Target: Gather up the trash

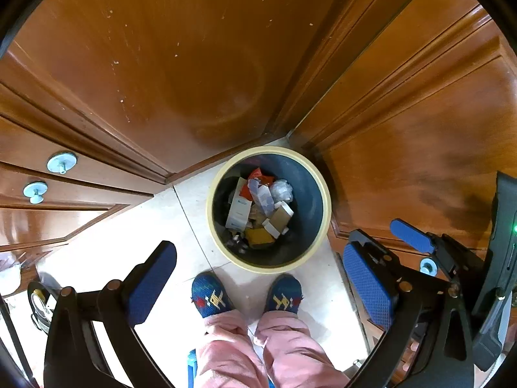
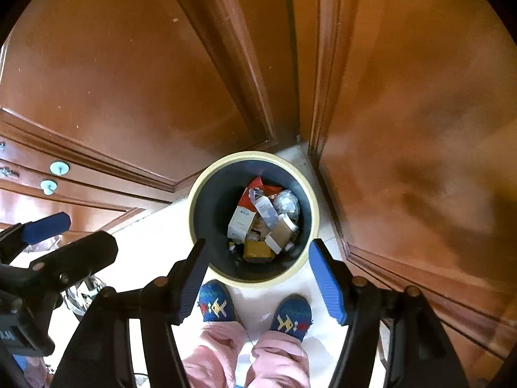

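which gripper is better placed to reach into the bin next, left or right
Probably right. The right gripper hangs open with the trash bin framed between its fingers, nearly straight below. The left gripper, also open and empty, frames the person's slippers instead, with the bin further ahead.

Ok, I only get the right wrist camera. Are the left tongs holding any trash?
Observer: No. The left tongs are wide open with nothing between them. Only the floor and the person's slippers show below.
Operator: Are there more blue knobs than my two?
Observer: Yes, one more pale blue knob sits low on the right-hand cabinet, behind the right tongs.
Operator: Any lights on?
Observer: A small green light glows on the black casing at the far right edge.
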Available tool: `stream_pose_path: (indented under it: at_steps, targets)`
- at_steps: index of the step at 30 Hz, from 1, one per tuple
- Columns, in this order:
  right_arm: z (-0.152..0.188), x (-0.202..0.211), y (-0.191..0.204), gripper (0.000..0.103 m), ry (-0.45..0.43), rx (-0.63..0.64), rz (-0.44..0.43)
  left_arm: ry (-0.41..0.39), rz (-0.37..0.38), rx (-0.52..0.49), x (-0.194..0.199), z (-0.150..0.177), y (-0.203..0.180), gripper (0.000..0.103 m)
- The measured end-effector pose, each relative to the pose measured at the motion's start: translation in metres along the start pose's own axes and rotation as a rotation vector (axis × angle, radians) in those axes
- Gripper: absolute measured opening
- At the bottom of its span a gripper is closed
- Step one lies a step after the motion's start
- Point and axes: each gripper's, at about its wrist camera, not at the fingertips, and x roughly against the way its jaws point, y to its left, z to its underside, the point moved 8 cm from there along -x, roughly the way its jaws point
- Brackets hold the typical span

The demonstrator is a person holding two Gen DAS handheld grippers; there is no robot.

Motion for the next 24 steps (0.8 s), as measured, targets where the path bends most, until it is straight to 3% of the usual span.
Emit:
stream_pose_path:
  at_steps: [12,24]
  targets:
    - [0.000,0.038,-0.002,0.066,-0.039,-0.091,-0.006,0.040,-0.025,-0.031,0.020,0.009,-0.003,0.102]
    - [-0.010,0.142,0.014,0.066,-0.119,-0.071,0.019,-0.019,-0.079,-0.073,0.122,0.005,-0.012,0.102]
